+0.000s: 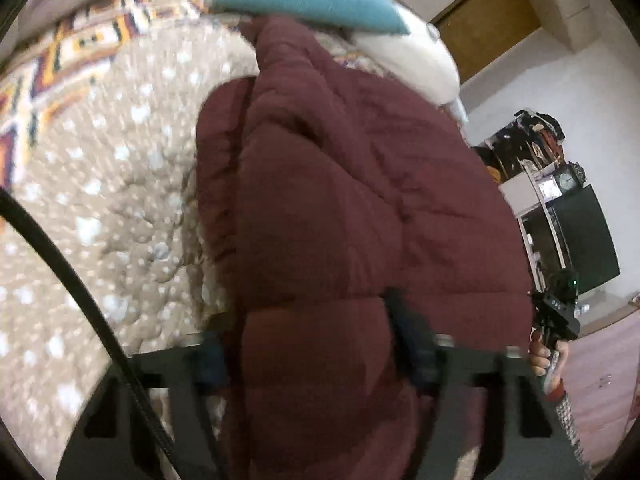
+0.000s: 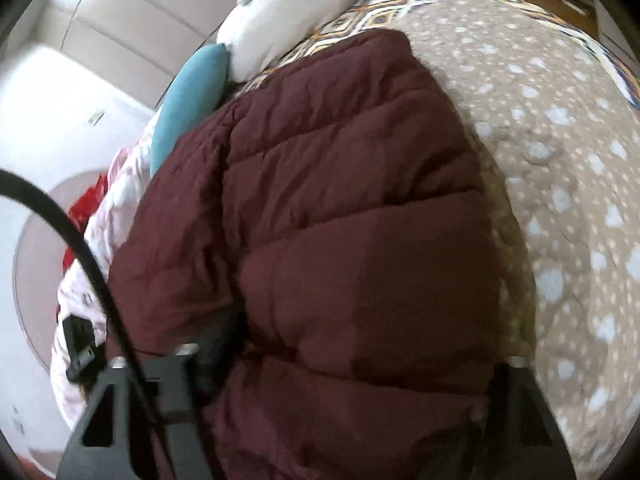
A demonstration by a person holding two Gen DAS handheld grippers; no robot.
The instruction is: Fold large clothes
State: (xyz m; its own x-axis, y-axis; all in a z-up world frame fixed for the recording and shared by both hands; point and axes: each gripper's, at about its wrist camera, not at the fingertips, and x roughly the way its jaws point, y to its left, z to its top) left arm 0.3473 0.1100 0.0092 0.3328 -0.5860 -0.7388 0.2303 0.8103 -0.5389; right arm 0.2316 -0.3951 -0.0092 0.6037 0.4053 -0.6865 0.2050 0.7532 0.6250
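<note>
In the left wrist view, the maroon puffer jacket (image 1: 352, 208) lies on the bed (image 1: 120, 200), already doubled lengthwise; a cross fold seems left. The left gripper (image 1: 308, 360) has its fingers closed on the near hem. In the right wrist view, the right gripper (image 2: 356, 364) pinches the same bulky edge between its fingers.

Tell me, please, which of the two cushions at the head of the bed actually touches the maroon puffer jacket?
The teal cushion: its lower edge meets the jacket, while the white cushion lies beyond it.

We see soft, dim indoor light, motion blur throughout, strong fisheye bending and dark corners at the edges.
</note>
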